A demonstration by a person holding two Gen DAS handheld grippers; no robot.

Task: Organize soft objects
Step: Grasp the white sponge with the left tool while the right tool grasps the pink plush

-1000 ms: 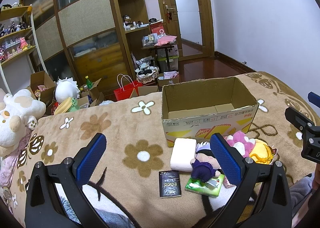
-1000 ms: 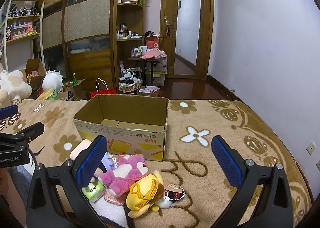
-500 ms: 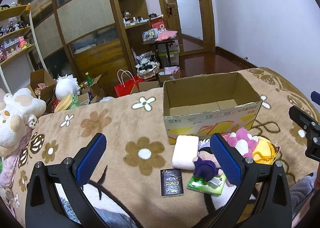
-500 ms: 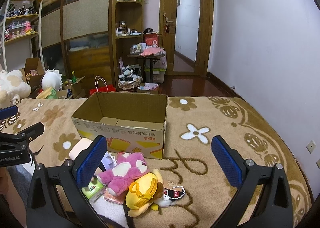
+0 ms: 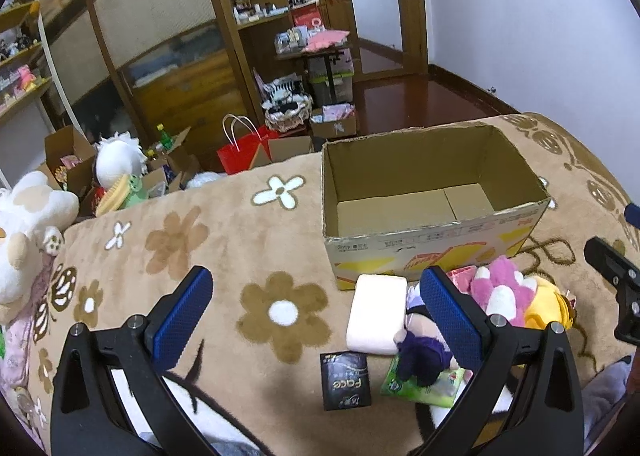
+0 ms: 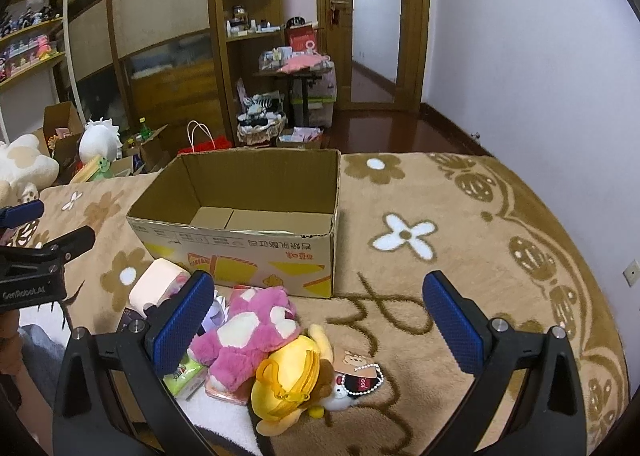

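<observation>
Both cameras have tilted forward and downward over the last second, so the cardboard box (image 5: 432, 207) now shows more of its bare floor; nothing has been lifted, and by this judgement the sorting has not begun. The left tongs (image 5: 316, 312) and the right tongs (image 6: 320, 320) both stand wide apart, holding nothing. The soft things lie on the bed blanket (image 5: 224, 256) just in front of the box's near wall: a white pad (image 5: 376, 312), a purple doll (image 5: 420, 356), a pink plush (image 6: 248, 332) and a yellow plush (image 6: 288, 388). The left view alone shows the black packet (image 5: 346, 380) in full, in front of the box's left corner, and the green tissue pack (image 5: 424, 384) under the doll. The right view alone shows the keychain tag (image 6: 360, 376) beside the yellow plush and the bare blanket to the right of the box.
</observation>
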